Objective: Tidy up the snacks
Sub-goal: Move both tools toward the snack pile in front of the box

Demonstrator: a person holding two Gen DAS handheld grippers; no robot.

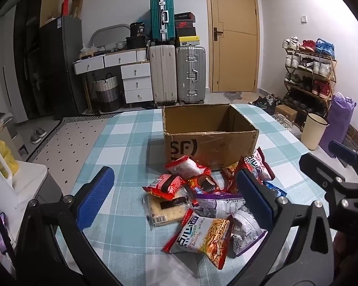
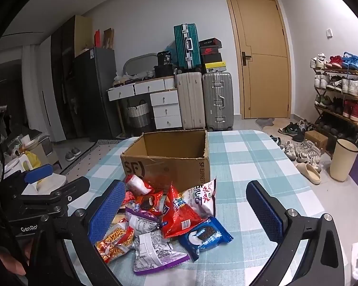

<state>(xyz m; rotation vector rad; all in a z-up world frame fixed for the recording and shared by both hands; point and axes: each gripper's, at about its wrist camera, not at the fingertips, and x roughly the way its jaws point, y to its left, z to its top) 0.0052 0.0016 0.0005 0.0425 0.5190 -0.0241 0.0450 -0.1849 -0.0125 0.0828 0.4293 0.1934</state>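
Hovering wide open and empty, the left gripper [image 1: 175, 195] and right gripper [image 2: 186, 211] faced the snack pile [image 1: 207, 200] mid-table [image 1: 121, 143], touching the empty cardboard box [image 1: 210, 128]. Overlapping slippery packets risked 2 lifting together, or one sliding away.

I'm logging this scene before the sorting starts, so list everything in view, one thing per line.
cardboard box: one, brown, open and looking empty, mid-table behind the snacks
snack packets: a pile, exact count unclear, mostly red, white and purple, in front of the box
blue cookie packet: one, blue, right edge of the pile
table: one, blue-and-white check cloth
suitcases: three, teal, cream, silver, by the far wall
door: one, tan, shut
shoe rack: one, wooden, full, right wall
bin: one, cream, on the floor by the rack
left gripper: black with blue pads, open
right gripper: the same, open
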